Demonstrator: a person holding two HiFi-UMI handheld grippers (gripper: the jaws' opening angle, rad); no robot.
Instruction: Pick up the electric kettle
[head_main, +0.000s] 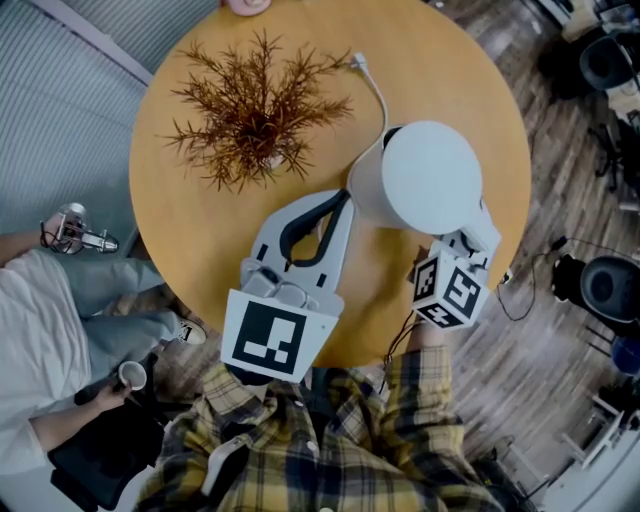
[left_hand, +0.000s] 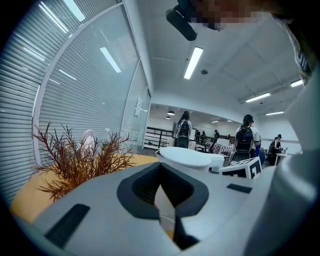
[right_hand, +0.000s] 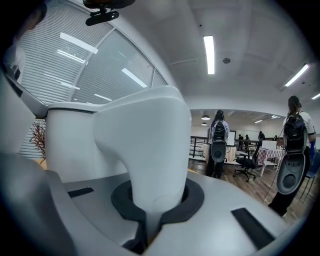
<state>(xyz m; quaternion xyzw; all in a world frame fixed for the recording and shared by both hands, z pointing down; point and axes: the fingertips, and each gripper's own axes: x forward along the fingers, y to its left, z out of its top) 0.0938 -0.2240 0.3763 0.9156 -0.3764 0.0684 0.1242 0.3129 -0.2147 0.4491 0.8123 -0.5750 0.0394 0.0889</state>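
The white electric kettle (head_main: 430, 180) stands on the round wooden table (head_main: 180, 230), right of centre. My right gripper (head_main: 472, 238) reaches in from the near right and is shut on the kettle's handle (right_hand: 150, 150), which fills the space between its dark pads in the right gripper view. My left gripper (head_main: 346, 198) lies just left of the kettle's body, its tips together with nothing between them. In the left gripper view the kettle's lid (left_hand: 187, 156) shows just beyond the left gripper (left_hand: 161, 167), with the right gripper's marker cube (left_hand: 245, 169) beside it.
A dried reddish plant (head_main: 255, 105) stands left of the kettle. A white cord with a plug (head_main: 375, 85) runs from the kettle toward the far edge. A seated person holding a cup (head_main: 130, 375) is at the left. Office chairs (head_main: 610, 285) stand on the floor at the right.
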